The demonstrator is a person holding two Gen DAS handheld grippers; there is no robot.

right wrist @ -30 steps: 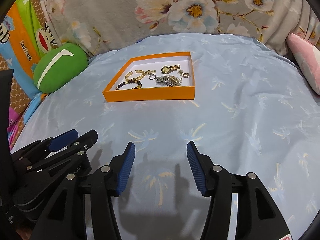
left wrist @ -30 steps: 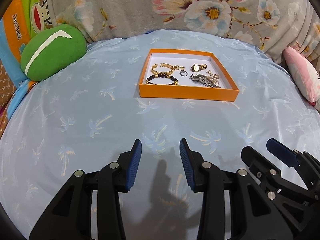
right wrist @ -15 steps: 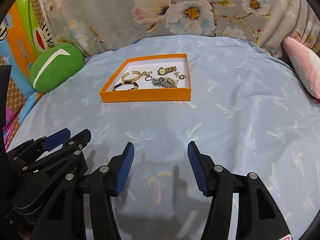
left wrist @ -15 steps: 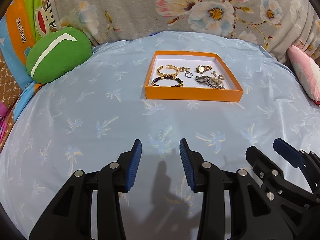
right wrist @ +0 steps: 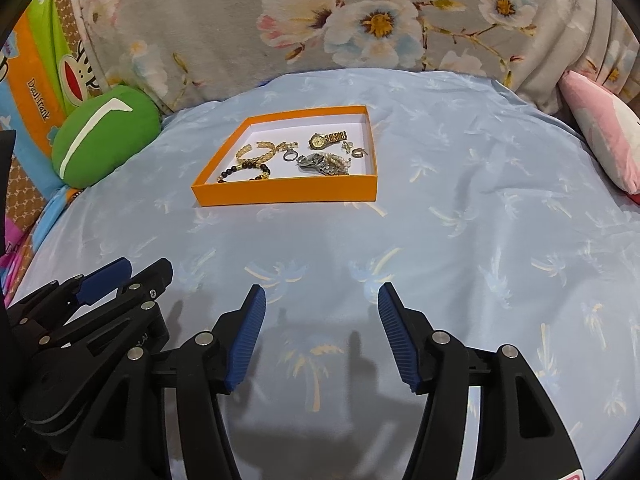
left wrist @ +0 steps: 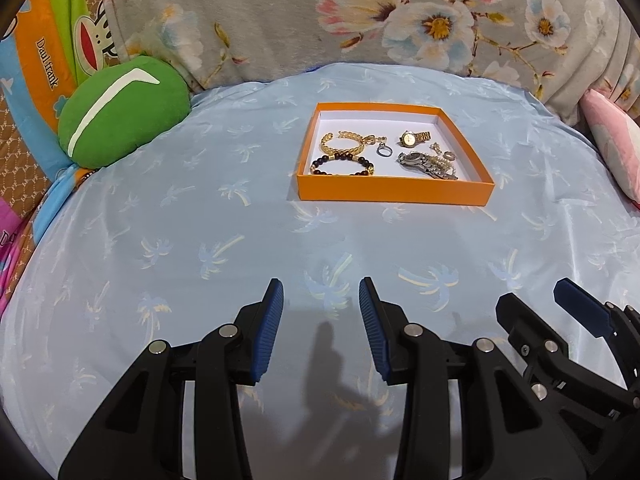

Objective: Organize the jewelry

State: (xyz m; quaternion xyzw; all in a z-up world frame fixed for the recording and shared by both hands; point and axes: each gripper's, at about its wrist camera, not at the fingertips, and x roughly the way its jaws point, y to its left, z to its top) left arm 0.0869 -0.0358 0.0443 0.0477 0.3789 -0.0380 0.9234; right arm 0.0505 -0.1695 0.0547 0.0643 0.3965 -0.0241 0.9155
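An orange tray with a white floor lies on the light blue sheet ahead; it also shows in the right wrist view. In it lie a gold chain bracelet, a dark bead bracelet, a small ring, a gold watch and a silver watch. My left gripper is open and empty, well short of the tray. My right gripper is open wider and empty, beside the left one.
A green round cushion lies at the far left, and a pink pillow at the far right. A grey floral cushion stands behind the tray. The blue sheet spreads between grippers and tray.
Both grippers have drawn back and tilted slightly, so the tray sits lower in both views. Jaws and jewelry are unchanged.
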